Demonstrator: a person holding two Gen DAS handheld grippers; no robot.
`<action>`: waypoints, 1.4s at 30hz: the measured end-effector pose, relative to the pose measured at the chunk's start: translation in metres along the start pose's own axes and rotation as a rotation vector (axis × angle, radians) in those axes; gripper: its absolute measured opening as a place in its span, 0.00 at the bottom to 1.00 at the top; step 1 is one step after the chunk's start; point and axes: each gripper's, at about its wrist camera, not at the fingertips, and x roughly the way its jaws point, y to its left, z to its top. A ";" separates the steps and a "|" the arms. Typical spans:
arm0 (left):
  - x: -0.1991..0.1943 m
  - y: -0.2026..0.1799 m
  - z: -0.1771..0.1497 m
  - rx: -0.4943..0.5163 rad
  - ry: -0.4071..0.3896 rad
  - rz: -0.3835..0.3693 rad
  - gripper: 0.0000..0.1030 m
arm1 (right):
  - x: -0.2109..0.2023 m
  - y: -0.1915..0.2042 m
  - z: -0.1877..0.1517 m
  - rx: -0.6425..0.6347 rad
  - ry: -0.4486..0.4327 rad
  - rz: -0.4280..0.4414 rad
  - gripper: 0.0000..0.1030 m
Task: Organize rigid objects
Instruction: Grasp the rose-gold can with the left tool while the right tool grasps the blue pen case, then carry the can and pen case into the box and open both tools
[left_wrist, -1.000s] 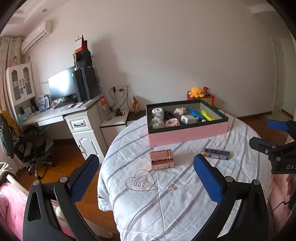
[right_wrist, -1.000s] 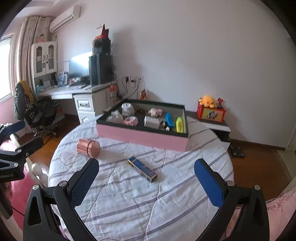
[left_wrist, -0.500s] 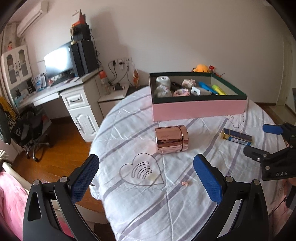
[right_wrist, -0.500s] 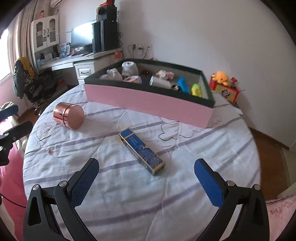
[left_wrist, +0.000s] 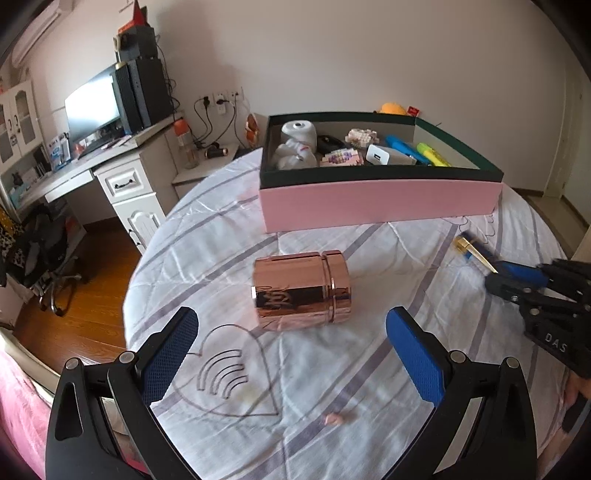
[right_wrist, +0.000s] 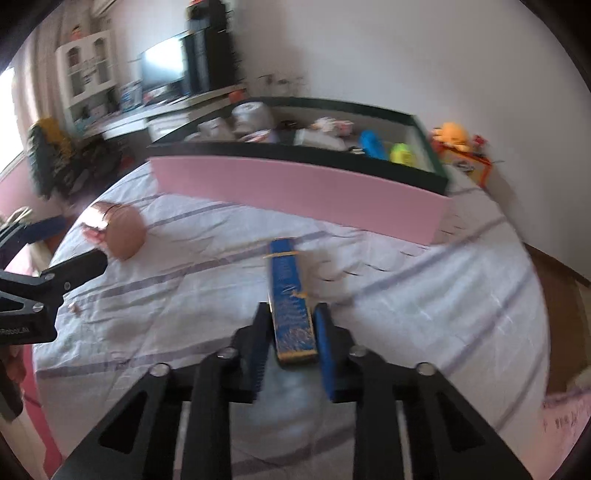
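From the left wrist, the left gripper (left_wrist: 291, 350) hangs wide open and empty over the bedspread (left_wrist: 369, 369), short of the rose-gold tin (left_wrist: 301, 291) lying on its side. The pink box (left_wrist: 376, 201) behind it already holds several small items.

From the right wrist, the right gripper (right_wrist: 290, 345) is closing on the blue carton (right_wrist: 290, 306), pads against its near end. Tin and carton still lie outside the box, so the sorting looks partly done.
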 end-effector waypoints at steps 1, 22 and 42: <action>0.003 -0.001 0.001 -0.005 0.006 -0.004 1.00 | 0.000 -0.002 0.000 0.011 -0.001 -0.006 0.20; 0.035 0.011 0.000 -0.138 0.053 -0.021 0.56 | 0.007 -0.005 0.003 0.022 0.017 0.000 0.21; 0.011 -0.003 -0.004 -0.050 -0.029 -0.004 0.53 | 0.003 -0.006 0.001 0.019 0.001 -0.009 0.20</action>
